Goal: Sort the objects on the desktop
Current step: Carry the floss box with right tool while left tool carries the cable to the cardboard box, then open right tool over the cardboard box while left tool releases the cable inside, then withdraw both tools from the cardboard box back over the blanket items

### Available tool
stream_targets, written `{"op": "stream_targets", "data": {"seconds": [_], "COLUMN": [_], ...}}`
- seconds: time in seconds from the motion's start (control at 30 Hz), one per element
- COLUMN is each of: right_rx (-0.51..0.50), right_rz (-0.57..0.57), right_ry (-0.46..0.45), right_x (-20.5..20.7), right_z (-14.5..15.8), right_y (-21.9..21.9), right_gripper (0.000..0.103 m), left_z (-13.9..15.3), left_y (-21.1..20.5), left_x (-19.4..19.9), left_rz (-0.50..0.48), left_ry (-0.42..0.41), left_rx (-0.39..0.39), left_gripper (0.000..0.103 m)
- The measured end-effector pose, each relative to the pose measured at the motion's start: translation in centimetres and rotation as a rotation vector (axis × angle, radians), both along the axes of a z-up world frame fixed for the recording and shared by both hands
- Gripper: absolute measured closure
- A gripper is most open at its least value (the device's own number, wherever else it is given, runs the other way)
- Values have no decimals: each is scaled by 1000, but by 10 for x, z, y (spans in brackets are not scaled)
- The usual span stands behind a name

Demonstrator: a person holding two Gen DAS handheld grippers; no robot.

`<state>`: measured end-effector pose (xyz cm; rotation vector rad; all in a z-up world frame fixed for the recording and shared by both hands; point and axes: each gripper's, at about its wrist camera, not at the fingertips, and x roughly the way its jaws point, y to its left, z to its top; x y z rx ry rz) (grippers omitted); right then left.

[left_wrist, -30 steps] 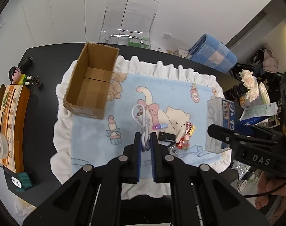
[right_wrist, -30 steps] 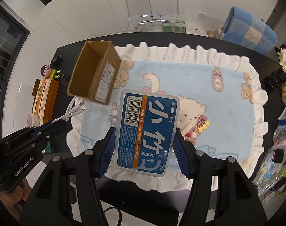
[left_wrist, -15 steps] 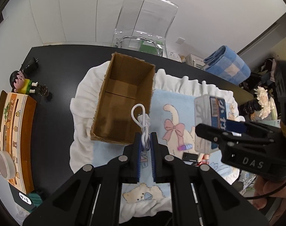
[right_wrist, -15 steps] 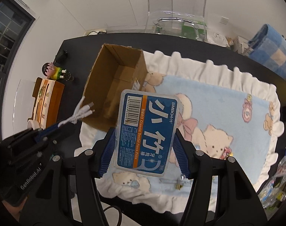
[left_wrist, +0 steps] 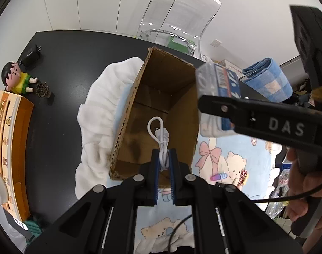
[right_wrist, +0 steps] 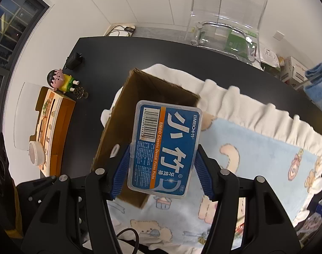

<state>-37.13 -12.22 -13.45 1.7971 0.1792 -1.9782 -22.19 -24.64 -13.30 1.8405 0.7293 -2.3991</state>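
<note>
1. The left tongs [left_wrist: 164,165] are clamped on a bundled white cable [left_wrist: 161,139], which they hold above the open cardboard box [left_wrist: 161,97]; the cable's loop points into the box's inside.
2. The right tongs [right_wrist: 161,169] are closed on a blue dental floss pick case [right_wrist: 165,154], gripped by its long sides, label up, over the box's near right part.
3. In the left wrist view the same case shows at the right, held by the right tool marked "DAS", with a hand [left_wrist: 304,186] on its handle.
4. The box lies on a frilled white and blue blanket [right_wrist: 256,144] with cartoon animals, spread over the black bench [left_wrist: 61,63].
5. On the blanket, right of the box, lie a small pink and purple tube [left_wrist: 219,176] and some small items, too blurred to name.
6. At the bench's left stand a cartoon boy figurine [right_wrist: 60,81], a black plug adapter [right_wrist: 74,61] and an orange printed carton [right_wrist: 50,127], with what looks like a roll of tape [right_wrist: 36,153] on it.
7. A clear plastic chair [right_wrist: 226,14] stands behind the bench, and a rolled blue checked towel [left_wrist: 268,80] lies at the far right.
</note>
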Motion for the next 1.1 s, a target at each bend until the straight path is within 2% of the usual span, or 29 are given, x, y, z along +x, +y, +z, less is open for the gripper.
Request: {"op": "stream_targets", "data": {"seconds": [0.33,0.4,0.43,0.47,0.5,0.57,0.67,0.9,1.1], "right_rx": [-26,-36,-35,-37,-45,-53,-56,-13,-9], "right_rz": [9,5,-1,-7,-10,-21,-39,-98,-181], "right_ry": [-11,-4,4,12,19,31,47,116,139], "right_x": [-12,-12,-11,-10,-9,-6,1,32,72], "right_z": [-5,0,3,6,10,19,32,68,93], "right_y": [-11,-9,-7,-5,-2,5,17,62,116], "right_gripper": [40,36,29,22,20,13,1,0,0], "left_z": [-8,-6,-5,-4,-2,3,14,35,66], "left_y": [-6,-5,-4,-3,-2,-3,0,14,42], "left_x": [-5,-3,-2,0,2,7,14,32,55], "left_rz": [18,17,14,14,21,32,33,39,21], "left_ry": [-18,-17,-22,-26,-27,-12,10,11,105], "left_rx": [23,4,-12,-26,-37,-47,-67,-81,-160], "left_gripper": [93,88,83,66,41,16,11,9,3]}}
